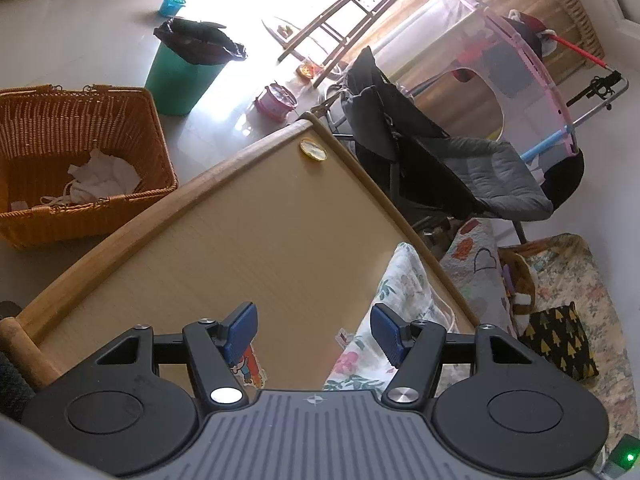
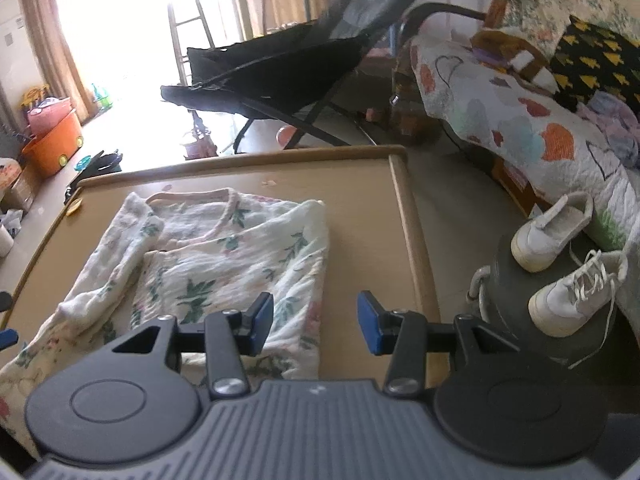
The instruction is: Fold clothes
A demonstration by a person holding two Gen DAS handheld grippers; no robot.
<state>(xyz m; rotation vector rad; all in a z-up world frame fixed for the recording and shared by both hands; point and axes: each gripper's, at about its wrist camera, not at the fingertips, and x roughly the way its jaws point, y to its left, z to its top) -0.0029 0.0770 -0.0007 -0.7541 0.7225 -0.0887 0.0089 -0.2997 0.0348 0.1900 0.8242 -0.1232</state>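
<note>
Right gripper (image 2: 315, 322): fingers spread, holding nothing, over floral shirt (image 2: 224, 256).
Left gripper (image 1: 313, 332): spread, empty.
Shirt: lying on table (image 2: 360, 208).

You are working in a lived-in family home, in what looks like a living room. A woven orange wicker basket (image 1: 80, 152) with white cloth in it sits on the pale tiled floor beside a green plastic bin lined with a black bag (image 1: 186, 70). A grey padded reclining chair (image 1: 460, 160) stands past the low tan wooden table (image 1: 248, 220). You can see a sofa draped with a white quilt printed with orange hearts (image 2: 520, 120), a pair of white sneakers (image 2: 560, 264), small toys on the floor, an orange plastic tub on wheels (image 2: 54, 148) and brown curtains (image 2: 64, 32) at a bright window.
</note>
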